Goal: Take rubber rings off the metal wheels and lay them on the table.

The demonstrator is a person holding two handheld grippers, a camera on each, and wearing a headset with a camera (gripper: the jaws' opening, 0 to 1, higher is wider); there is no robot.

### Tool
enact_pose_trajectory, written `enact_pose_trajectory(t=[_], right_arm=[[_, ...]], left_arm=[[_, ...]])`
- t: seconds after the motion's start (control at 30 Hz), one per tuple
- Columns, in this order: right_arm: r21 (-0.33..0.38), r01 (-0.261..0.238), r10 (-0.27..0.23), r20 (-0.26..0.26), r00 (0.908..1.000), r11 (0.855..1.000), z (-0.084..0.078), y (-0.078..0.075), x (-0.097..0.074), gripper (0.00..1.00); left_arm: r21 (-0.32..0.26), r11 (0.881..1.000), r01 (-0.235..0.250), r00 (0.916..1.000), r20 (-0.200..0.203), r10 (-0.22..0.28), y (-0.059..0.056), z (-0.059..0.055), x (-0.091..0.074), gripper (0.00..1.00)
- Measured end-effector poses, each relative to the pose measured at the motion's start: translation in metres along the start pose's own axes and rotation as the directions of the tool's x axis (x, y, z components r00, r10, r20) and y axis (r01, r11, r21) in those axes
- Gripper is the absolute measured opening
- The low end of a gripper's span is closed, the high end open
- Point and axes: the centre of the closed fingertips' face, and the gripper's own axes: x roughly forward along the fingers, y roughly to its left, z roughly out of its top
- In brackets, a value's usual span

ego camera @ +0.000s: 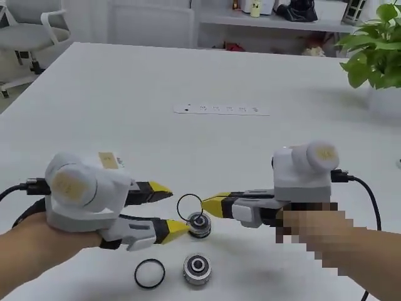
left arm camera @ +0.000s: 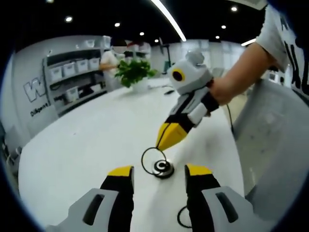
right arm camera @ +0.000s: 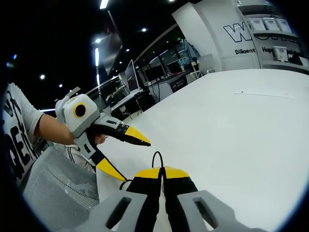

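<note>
Rubber ring (ego camera: 189, 205) pinched in the clenched right claw (ego camera: 208, 204), lower centre.
The left claw (ego camera: 172, 208) is held spread beside the metal wheel (ego camera: 199, 225) on the tabletop (ego camera: 250, 75); whether the ring is clear of it cannot be made out.

On the table (ego camera: 250, 81), near its front edge, two metal wheels: rear wheel (ego camera: 199, 224) behind, front wheel (ego camera: 197, 268) nearer the person. Just left of the front wheel, flat on the table, a loose ring (ego camera: 150, 273). Over the rear wheel, slightly behind it, a second ring (ego camera: 189, 205), pinched at the tip of the right gripper (ego camera: 204, 202), which lies to the right. To the left, the left gripper (ego camera: 178, 210), jaws apart, nearer tip just beside the rear wheel. Farther back at mid-table, a flat strip (ego camera: 221, 109). At the far right, a plant (ego camera: 373, 53). Beyond the table, a chair (ego camera: 31, 31) at left, a shelf (ego camera: 276, 22) behind.
</note>
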Motion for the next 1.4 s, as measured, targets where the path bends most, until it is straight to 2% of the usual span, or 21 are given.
enact_pose_trajectory(t=[0.3,0.67,1.17,1.4], right_arm=[[-0.006,-0.033,0.033,-0.010,0.9994,0.999,0.000,0.014,0.014,0.00],[-0.012,-0.068,0.067,-0.053,0.9964,0.998,-0.011,0.027,0.033,0.00],[-0.016,-0.103,0.100,-0.115,0.9883,0.995,-0.033,0.039,0.055,0.00],[-0.029,-0.103,0.098,-0.137,0.9857,0.994,-0.040,0.039,0.059,0.00]], left_arm=[[-0.022,0.999,-0.030,0.9996,0.003,0.030,0.005,-0.009,-0.022,0.56],[-0.049,0.997,-0.052,0.9986,0.000,0.053,0.005,-0.020,-0.039,0.62],[-0.070,0.994,-0.079,0.9968,-0.014,0.078,0.011,-0.030,-0.052,0.62],[-0.070,0.994,-0.083,0.9964,-0.023,0.081,0.012,-0.034,-0.053,0.62]])
